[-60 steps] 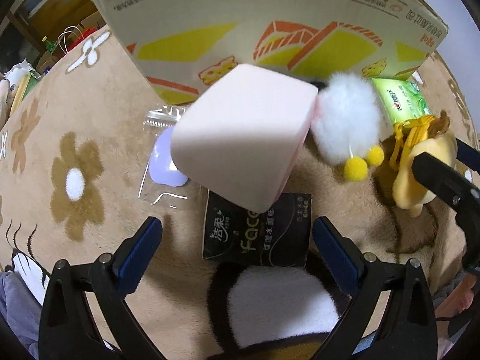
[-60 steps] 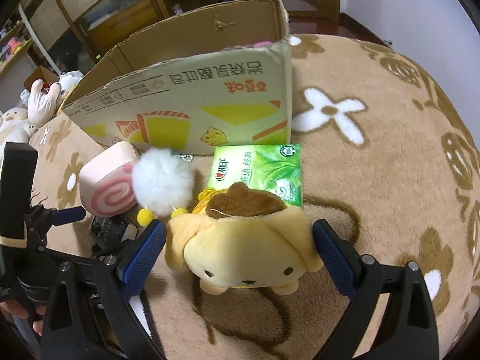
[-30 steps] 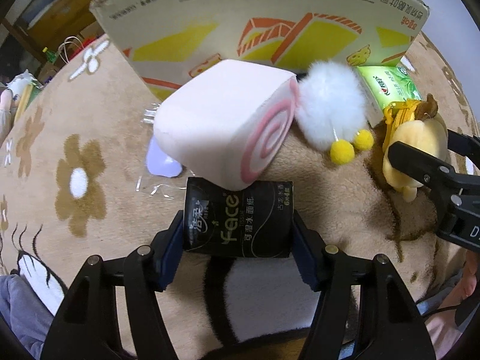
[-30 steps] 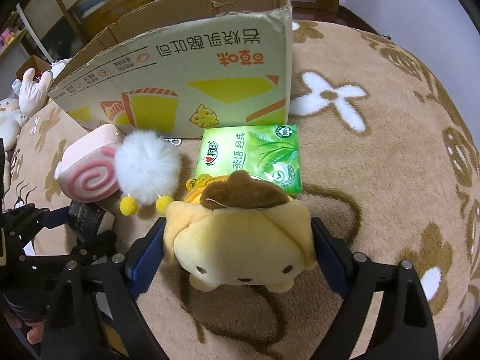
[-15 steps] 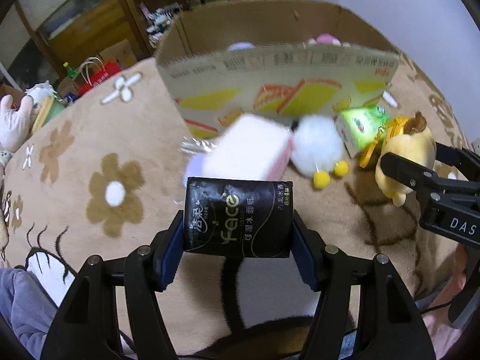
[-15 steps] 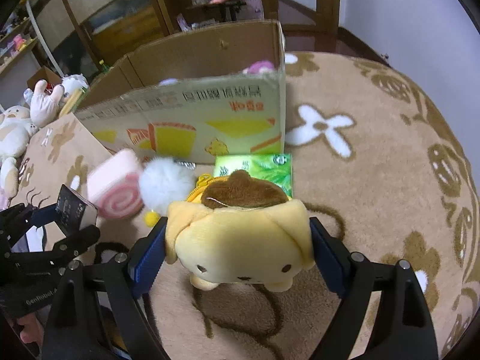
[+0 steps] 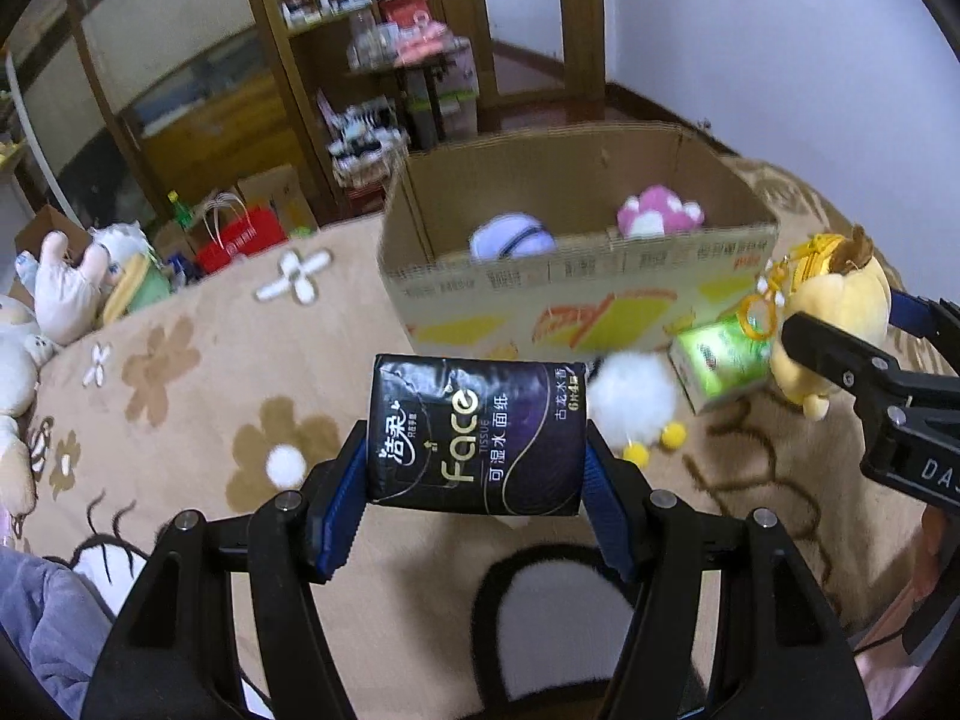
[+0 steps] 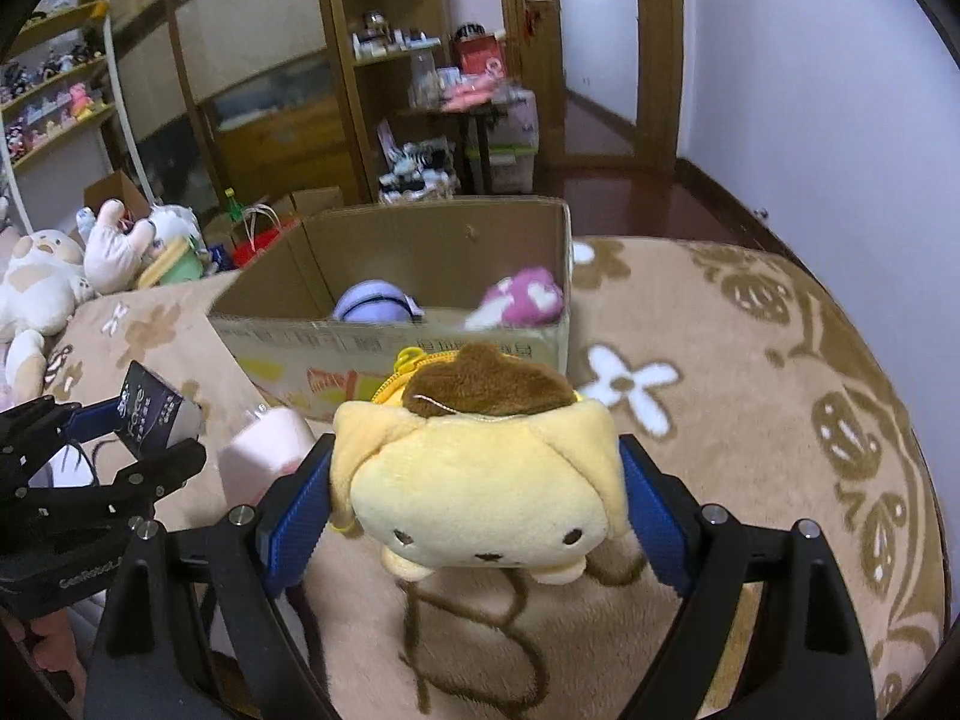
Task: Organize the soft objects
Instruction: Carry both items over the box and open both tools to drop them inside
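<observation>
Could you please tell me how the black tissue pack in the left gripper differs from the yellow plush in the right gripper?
The black tissue pack is a flat-sided, glossy printed packet; the yellow plush is rounded and fuzzy, with a face and a brown cap. The pack is the narrower, so the left gripper stands less wide than the right gripper. Both are clamped between blue pads, clear of the rug, in front of the cardboard box.

Tissue pack [image 7: 477, 435]: black, white and gold lettering. Plush toy [image 8: 480, 480]: yellow, brown cap. Cardboard box [image 7: 576, 306]: brown, yellow-orange print. Blanket [image 8: 750, 420] beneath box: tan, white and brown flowers.
</observation>
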